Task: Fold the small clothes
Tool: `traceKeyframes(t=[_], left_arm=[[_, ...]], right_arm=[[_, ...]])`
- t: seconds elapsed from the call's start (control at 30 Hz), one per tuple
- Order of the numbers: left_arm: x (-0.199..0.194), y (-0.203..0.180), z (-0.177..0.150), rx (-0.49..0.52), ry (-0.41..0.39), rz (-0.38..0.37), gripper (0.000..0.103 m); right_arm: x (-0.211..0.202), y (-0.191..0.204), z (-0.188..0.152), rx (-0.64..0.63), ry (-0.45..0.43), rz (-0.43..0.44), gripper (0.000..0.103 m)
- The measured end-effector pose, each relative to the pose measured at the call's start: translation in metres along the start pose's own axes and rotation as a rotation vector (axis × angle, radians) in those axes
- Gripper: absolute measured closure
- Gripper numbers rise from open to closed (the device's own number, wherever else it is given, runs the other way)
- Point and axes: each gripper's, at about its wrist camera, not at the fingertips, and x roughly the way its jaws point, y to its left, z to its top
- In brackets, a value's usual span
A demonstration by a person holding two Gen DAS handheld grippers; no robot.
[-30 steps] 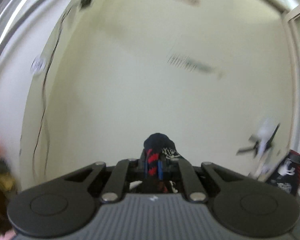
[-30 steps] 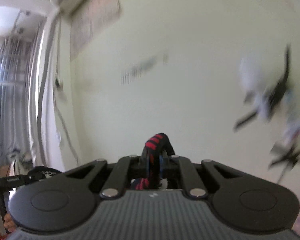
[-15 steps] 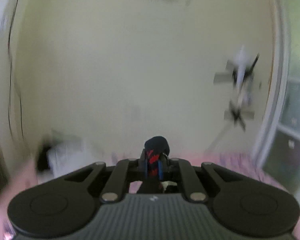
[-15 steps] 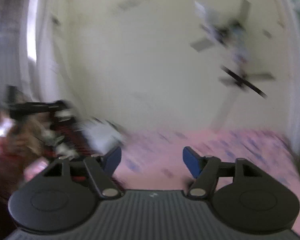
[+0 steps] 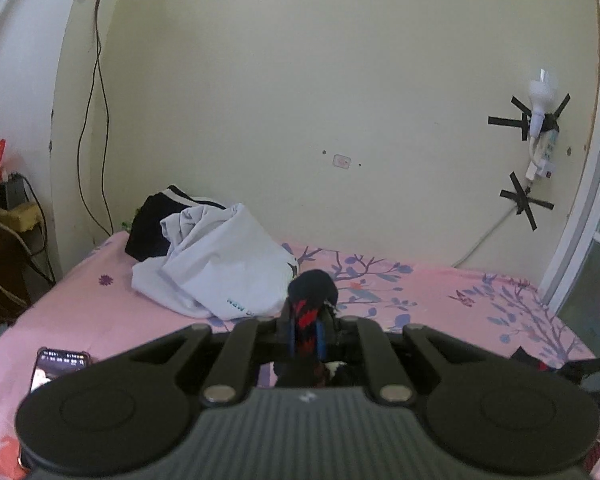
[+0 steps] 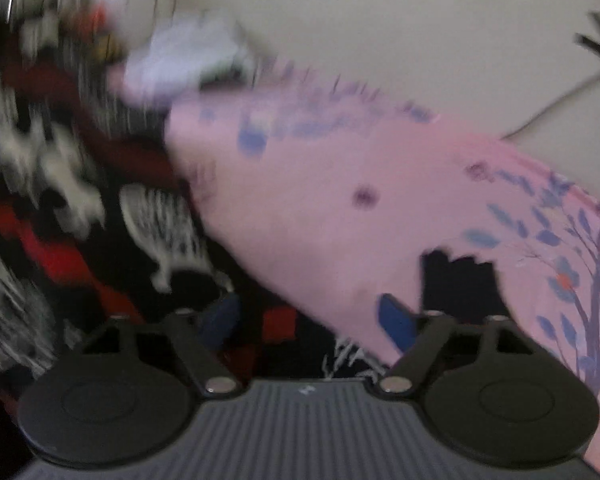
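Note:
My left gripper (image 5: 305, 330) is shut on a bunched edge of a black garment with red and white print (image 5: 310, 292), held above the pink bed sheet (image 5: 100, 304). In the blurred right wrist view the same patterned garment (image 6: 72, 208) hangs across the left side over the sheet (image 6: 340, 184). My right gripper (image 6: 310, 320) is open and holds nothing, with its blue pads (image 6: 396, 320) just above the garment's lower edge.
A white T-shirt (image 5: 220, 268) and a black garment with white stripes (image 5: 156, 224) are piled at the back left of the bed. A phone (image 5: 58, 364) lies at the front left. A power strip (image 5: 542, 148) is taped to the wall at right. Cables hang at left.
My right gripper has let go of the patterned garment and opened. Both views have swung down from the wall to the bed. My left gripper still holds the garment.

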Motion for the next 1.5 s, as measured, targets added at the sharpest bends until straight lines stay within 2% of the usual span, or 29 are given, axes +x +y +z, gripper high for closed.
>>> traceKeyframes(t=[0.03,0.07,0.13,0.23,0.3,0.4,0.47,0.53,0.67,0.7,0.73,0.77,0.8,0.83,0.87,0.97,1.07,1.13,1.23,1.3,1.4,1.5], left_arm=[[-0.001,-0.002,0.001,0.001,-0.002,0.0,0.095],[-0.003,-0.004,0.002,0.002,-0.004,-0.002,0.095],[-0.002,-0.008,0.005,0.01,-0.007,-0.005,0.095],[0.006,-0.021,0.016,0.045,-0.004,-0.017,0.095],[0.021,-0.041,0.033,0.074,0.003,-0.04,0.095],[0.062,-0.086,0.063,0.131,0.028,-0.111,0.095],[0.105,-0.118,0.084,0.186,0.048,-0.112,0.095],[0.157,-0.149,0.103,0.204,0.08,-0.095,0.095],[0.266,-0.196,0.117,0.222,0.11,0.039,0.095],[0.298,-0.204,0.114,0.223,0.143,0.081,0.095],[0.328,-0.207,0.107,0.216,0.198,0.117,0.089],[0.357,-0.209,0.097,0.211,0.27,0.148,0.086],[0.385,-0.209,0.084,0.21,0.356,0.183,0.076],[0.407,-0.207,0.07,0.209,0.436,0.219,0.075],[0.419,-0.203,0.057,0.205,0.49,0.236,0.077],[0.409,-0.186,0.038,0.17,0.488,0.189,0.076],[0.365,-0.166,0.04,0.134,0.426,0.12,0.074],[0.321,-0.152,0.039,0.122,0.362,0.068,0.062],[0.252,-0.136,0.031,0.129,0.3,-0.027,0.054],[0.219,-0.128,0.02,0.131,0.309,-0.093,0.053],[0.176,-0.124,-0.009,0.145,0.338,-0.182,0.05],[0.15,-0.122,-0.033,0.169,0.339,-0.174,0.05]], right_arm=[[-0.002,-0.001,-0.002,0.021,-0.019,0.055,0.073],[-0.005,0.001,-0.002,0.028,-0.009,0.08,0.101],[-0.015,0.011,-0.005,-0.003,-0.019,0.035,0.103],[-0.038,0.001,-0.002,-0.001,-0.109,-0.052,0.103],[-0.06,-0.029,0.011,0.063,-0.199,-0.192,0.103],[-0.094,-0.095,0.034,0.201,-0.338,-0.407,0.103],[-0.109,-0.141,0.048,0.288,-0.384,-0.514,0.103],[-0.112,-0.175,0.059,0.323,-0.403,-0.602,0.103],[-0.087,-0.234,0.062,0.432,-0.383,-0.765,0.103],[-0.073,-0.251,0.056,0.48,-0.36,-0.798,0.103],[-0.054,-0.263,0.05,0.531,-0.323,-0.805,0.103],[-0.032,-0.278,0.04,0.594,-0.259,-0.786,0.096],[-0.015,-0.287,0.031,0.636,-0.195,-0.756,0.078],[-0.001,-0.292,0.022,0.672,-0.136,-0.72,0.072],[0.005,-0.291,0.013,0.687,-0.129,-0.69,0.073],[0.001,-0.273,-0.006,0.65,-0.181,-0.625,0.073],[-0.02,-0.247,-0.024,0.655,-0.246,-0.523,0.073],[-0.035,-0.225,-0.034,0.667,-0.283,-0.44,0.072],[-0.063,-0.187,-0.061,0.659,-0.314,-0.301,0.065],[-0.076,-0.162,-0.077,0.649,-0.32,-0.208,0.057],[-0.091,-0.123,-0.092,0.582,-0.306,-0.124,0.055],[-0.1,-0.079,-0.076,0.425,-0.3,-0.096,0.053]])
